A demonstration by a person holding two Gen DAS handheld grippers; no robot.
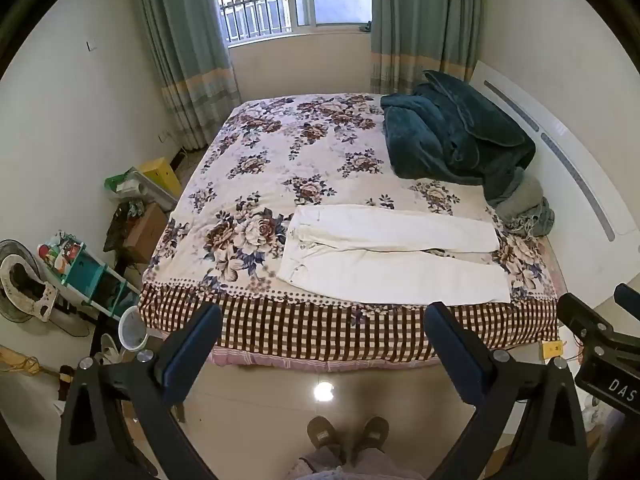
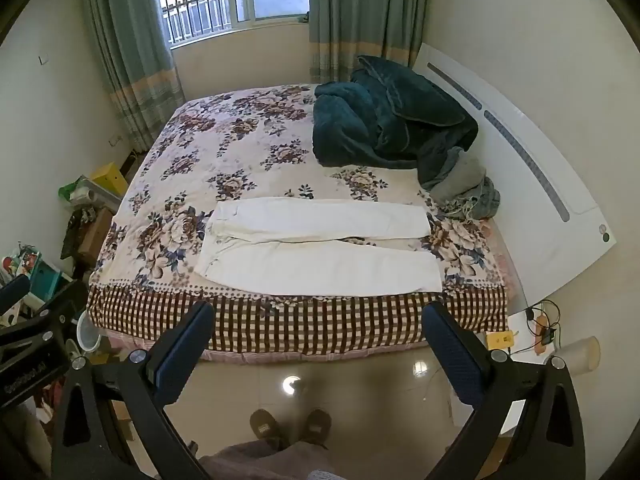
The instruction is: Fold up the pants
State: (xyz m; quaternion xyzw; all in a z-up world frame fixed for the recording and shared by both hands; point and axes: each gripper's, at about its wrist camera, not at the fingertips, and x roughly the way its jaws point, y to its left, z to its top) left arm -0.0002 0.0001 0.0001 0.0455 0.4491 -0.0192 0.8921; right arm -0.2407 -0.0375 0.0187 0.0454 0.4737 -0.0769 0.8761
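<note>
**Entry: white pants laid flat on bed, fold not begun**

Left wrist view. White pants (image 1: 384, 254) are laid flat near the front edge of a floral bedspread (image 1: 256, 160), waistband to the left, both legs run out to the right with a narrow gap between them. The left gripper (image 1: 322, 332) is held over the floor, well short of the bed, its tongs spread wide and nothing between them. A heaped teal blanket (image 1: 452, 140) is recorded at the far right of the bed, well apart from the pants.

Right wrist view. The same pants (image 2: 316, 248) are seen, near leg lying just beside the checked border (image 2: 320, 320). The right gripper (image 2: 318, 330) is likewise held wide and empty, above the tiled floor (image 2: 360, 392).

Risk, as judged: the bedspread could be pinched along with the cloth if the tongs are pressed too deep; the near leg could be dragged off the edge by an uneven pull; the legs could be left misaligned if only one layer is caught.
</note>
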